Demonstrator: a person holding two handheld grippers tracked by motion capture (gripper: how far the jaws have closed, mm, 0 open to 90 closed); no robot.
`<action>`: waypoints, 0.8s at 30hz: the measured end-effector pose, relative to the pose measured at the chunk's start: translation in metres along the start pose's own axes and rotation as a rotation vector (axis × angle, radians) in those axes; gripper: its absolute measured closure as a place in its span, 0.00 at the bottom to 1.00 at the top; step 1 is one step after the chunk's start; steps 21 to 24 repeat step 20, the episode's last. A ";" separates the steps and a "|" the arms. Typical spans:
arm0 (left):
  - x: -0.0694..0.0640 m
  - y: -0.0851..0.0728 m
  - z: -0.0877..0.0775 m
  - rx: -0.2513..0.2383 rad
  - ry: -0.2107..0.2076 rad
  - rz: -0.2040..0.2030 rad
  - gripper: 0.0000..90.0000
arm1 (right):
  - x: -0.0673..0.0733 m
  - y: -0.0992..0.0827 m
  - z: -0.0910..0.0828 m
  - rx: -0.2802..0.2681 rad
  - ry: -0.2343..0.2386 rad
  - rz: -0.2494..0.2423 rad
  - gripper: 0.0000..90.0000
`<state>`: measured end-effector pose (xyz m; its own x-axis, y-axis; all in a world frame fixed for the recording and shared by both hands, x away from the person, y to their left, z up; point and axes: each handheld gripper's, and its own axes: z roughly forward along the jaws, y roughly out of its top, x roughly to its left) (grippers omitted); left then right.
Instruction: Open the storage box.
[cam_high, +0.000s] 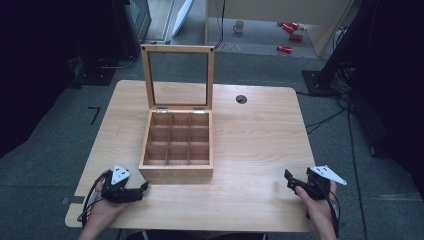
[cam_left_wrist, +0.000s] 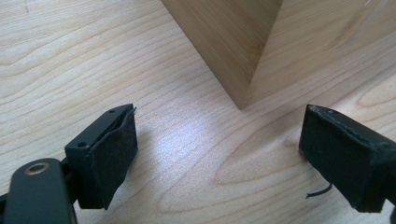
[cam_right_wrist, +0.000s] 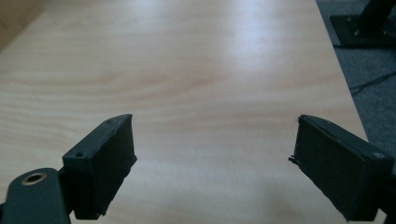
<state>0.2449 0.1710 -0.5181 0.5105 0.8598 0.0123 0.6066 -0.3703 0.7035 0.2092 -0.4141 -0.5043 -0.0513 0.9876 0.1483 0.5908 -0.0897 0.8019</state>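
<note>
Here the wooden box (cam_left_wrist: 224, 42) corner sits just beyond the left gripper (cam_left_wrist: 217, 149), jaws wide.

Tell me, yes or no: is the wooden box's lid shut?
No, the lid stands upright and open behind the box, whose bare compartments show.

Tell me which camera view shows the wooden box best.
The high view: it takes in the whole box, its glass lid standing open and its empty compartments. The left gripper view catches one lower corner of the box beyond the open jaws. The right gripper view has a sliver of wood at its top left edge, probably the box.
</note>
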 end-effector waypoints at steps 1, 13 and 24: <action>0.000 0.000 0.000 0.000 -0.001 0.000 0.13 | -0.002 -0.005 0.000 0.012 -0.008 -0.002 0.13; 0.000 0.000 0.000 -0.001 -0.005 0.003 0.13 | 0.007 -0.023 0.006 0.129 -0.060 -0.105 0.12; 0.000 0.000 0.000 0.000 -0.010 0.004 0.13 | 0.007 -0.023 0.006 0.130 -0.060 -0.106 0.12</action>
